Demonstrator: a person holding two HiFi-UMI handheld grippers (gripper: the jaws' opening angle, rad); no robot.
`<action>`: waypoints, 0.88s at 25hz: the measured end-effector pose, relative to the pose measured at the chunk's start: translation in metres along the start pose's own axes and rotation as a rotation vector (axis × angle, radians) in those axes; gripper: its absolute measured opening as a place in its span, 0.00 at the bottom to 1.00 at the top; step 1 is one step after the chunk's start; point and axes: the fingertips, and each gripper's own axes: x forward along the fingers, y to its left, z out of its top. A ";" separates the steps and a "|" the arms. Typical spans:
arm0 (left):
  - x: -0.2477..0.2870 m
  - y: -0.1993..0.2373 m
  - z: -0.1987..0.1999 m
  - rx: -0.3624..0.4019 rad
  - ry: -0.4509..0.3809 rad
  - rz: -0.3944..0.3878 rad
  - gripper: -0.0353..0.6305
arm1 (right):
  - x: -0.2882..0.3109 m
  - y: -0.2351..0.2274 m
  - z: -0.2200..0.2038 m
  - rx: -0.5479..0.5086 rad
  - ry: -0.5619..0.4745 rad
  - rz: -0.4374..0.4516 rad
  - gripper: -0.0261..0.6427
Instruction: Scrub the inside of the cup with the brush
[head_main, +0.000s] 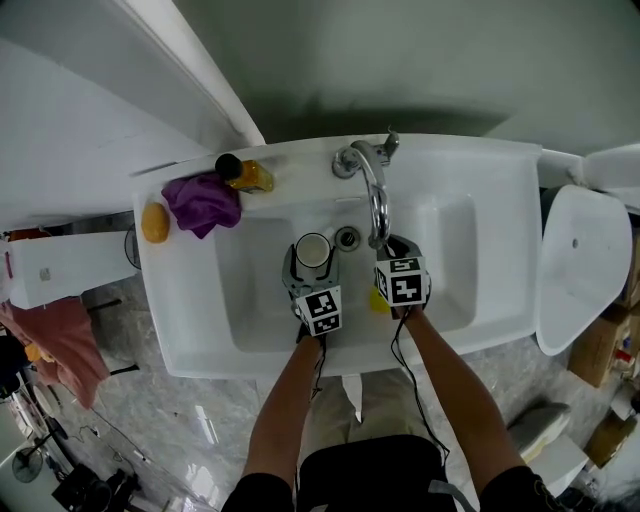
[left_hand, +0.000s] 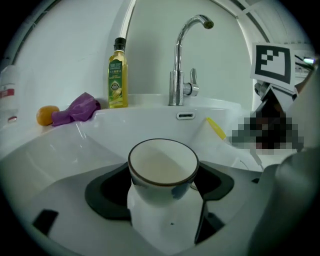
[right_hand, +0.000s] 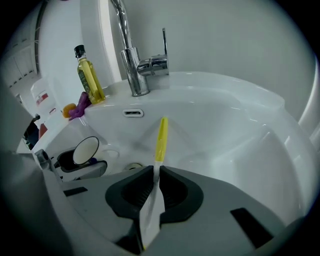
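A white cup (head_main: 313, 250) with a dark rim stands upright low in the white sink basin (head_main: 455, 260). My left gripper (head_main: 312, 274) is shut on its sides. In the left gripper view the cup (left_hand: 163, 165) fills the space between the jaws and its inside looks empty. My right gripper (head_main: 397, 256) hangs just right of the cup, under the tap, pointing steeply down. It is shut on a thin brush (right_hand: 160, 140) with a yellow end, which sticks out ahead of the jaws toward the basin's back wall. From the right gripper view the cup (right_hand: 86, 150) lies to the left, apart from the brush.
A chrome tap (head_main: 372, 185) arches over the basin's back, with the drain (head_main: 347, 238) below it. On the sink's left ledge are a yellow bottle (head_main: 247, 175), a purple cloth (head_main: 203, 202) and an orange lump (head_main: 154, 222). A white toilet (head_main: 580, 265) stands to the right.
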 end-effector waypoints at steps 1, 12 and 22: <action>0.000 0.000 -0.012 -0.020 0.038 0.006 0.65 | 0.000 0.000 0.000 -0.017 -0.003 -0.001 0.13; -0.048 0.015 0.000 -0.132 0.164 -0.102 0.72 | -0.028 0.016 -0.006 -0.050 0.033 0.039 0.45; -0.169 0.032 0.099 -0.116 -0.032 -0.235 0.72 | -0.182 0.057 -0.006 0.051 -0.185 0.021 0.24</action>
